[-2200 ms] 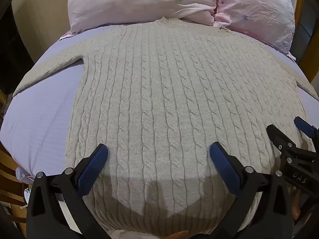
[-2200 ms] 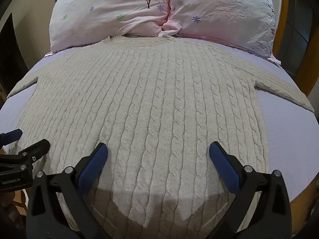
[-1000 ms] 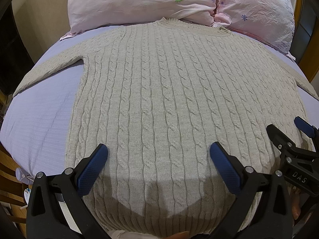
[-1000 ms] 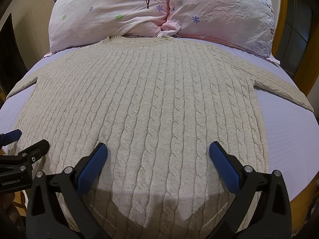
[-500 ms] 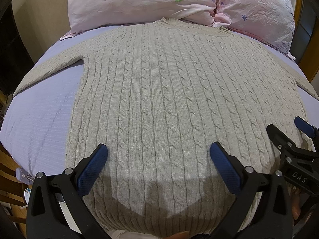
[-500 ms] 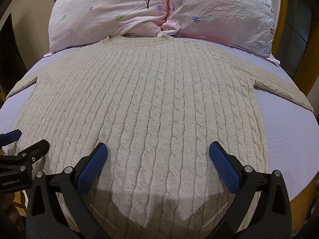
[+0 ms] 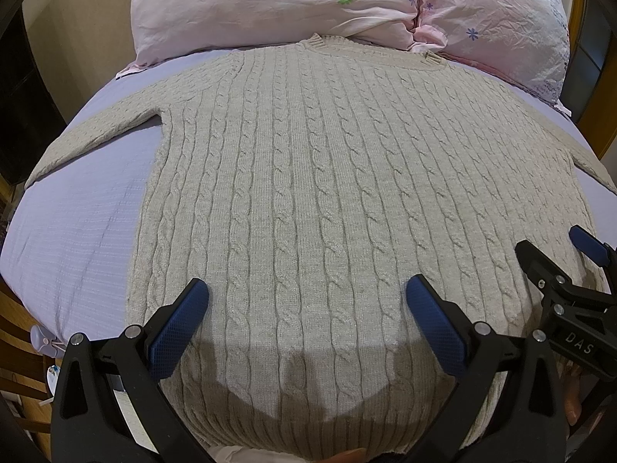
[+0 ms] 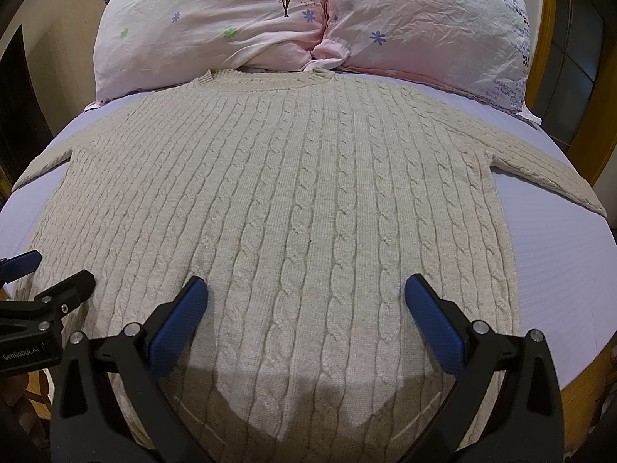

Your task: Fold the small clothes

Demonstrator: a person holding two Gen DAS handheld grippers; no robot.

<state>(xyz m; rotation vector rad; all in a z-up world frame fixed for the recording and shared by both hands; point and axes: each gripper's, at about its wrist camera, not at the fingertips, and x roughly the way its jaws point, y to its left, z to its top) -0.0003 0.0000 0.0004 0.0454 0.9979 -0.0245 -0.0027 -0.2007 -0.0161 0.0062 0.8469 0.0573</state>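
Flat on a lavender bed sheet (image 7: 77, 231) lies a beige cable-knit sweater (image 7: 327, 200), spread face up, presumably so that sleeves and sides can be folded inward; no fold is yet made. Its long axis runs hem to collar, the ribbed collar (image 8: 266, 77) pointing away from the cameras toward two pink floral pillows (image 8: 308, 19), sleeves extended to either side. Left gripper (image 7: 308, 322) and right gripper (image 8: 306, 320) hover side by side over the hem end, jaws spread wide and empty, likely placed to take the lower edge
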